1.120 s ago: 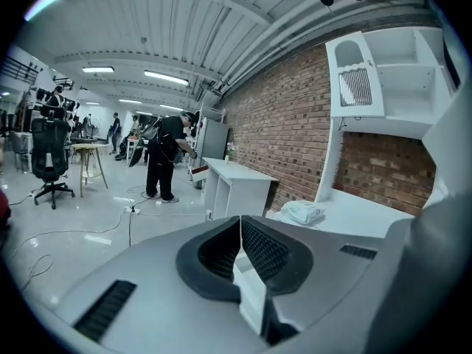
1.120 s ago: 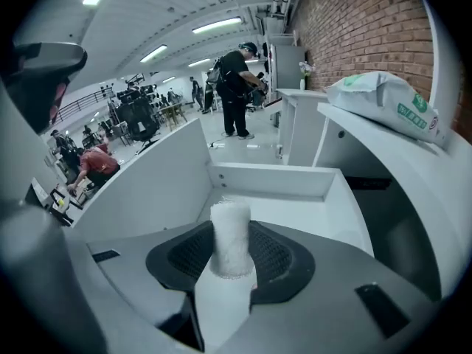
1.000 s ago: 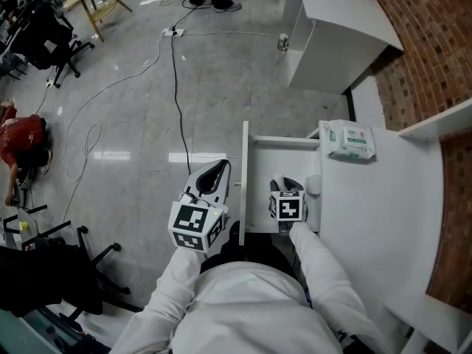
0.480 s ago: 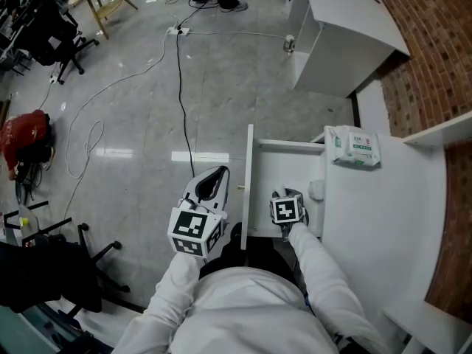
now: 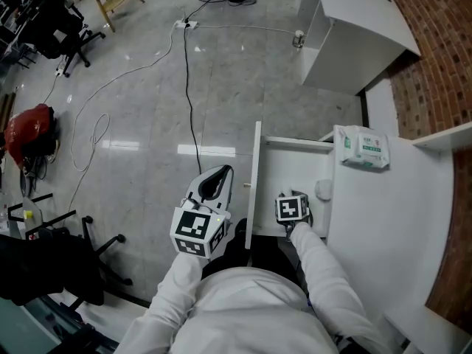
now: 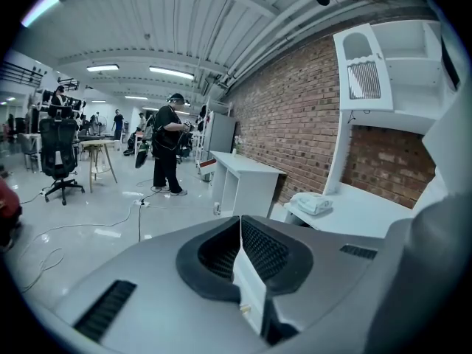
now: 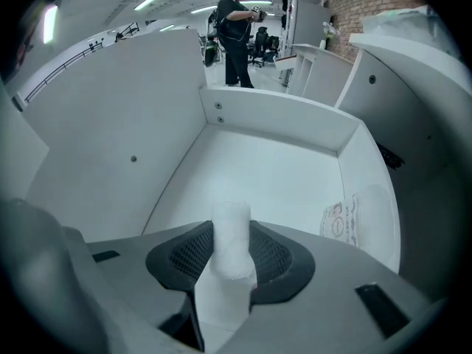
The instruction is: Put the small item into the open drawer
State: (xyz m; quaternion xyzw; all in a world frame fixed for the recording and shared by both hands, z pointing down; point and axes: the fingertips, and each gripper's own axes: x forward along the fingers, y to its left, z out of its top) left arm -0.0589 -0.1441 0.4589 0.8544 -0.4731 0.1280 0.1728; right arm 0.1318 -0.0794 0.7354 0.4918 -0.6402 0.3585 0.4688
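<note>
The open white drawer (image 5: 284,164) juts left out of the white desk (image 5: 383,220). My right gripper (image 5: 293,211) points steeply down inside it, near its front end. In the right gripper view, my right gripper (image 7: 231,231) is shut on a small white roll-shaped item (image 7: 231,260) that stands upright between the dark pads, above the drawer floor (image 7: 258,175). My left gripper (image 5: 218,174) hovers outside the drawer, left of the drawer front (image 5: 255,175), and holds nothing. In the left gripper view, the tips of my left gripper (image 6: 240,223) meet.
A flat packet with red print (image 7: 341,221) lies along the drawer's right side. A tissue pack (image 5: 363,147) sits on the desk top. A black cable (image 5: 188,72) runs over the grey floor, a white cabinet (image 5: 354,28) stands beyond, and a person (image 6: 168,146) stands far off.
My right gripper has sunk deeper into the drawer with the white item still in it. The left gripper has stayed where it was.
</note>
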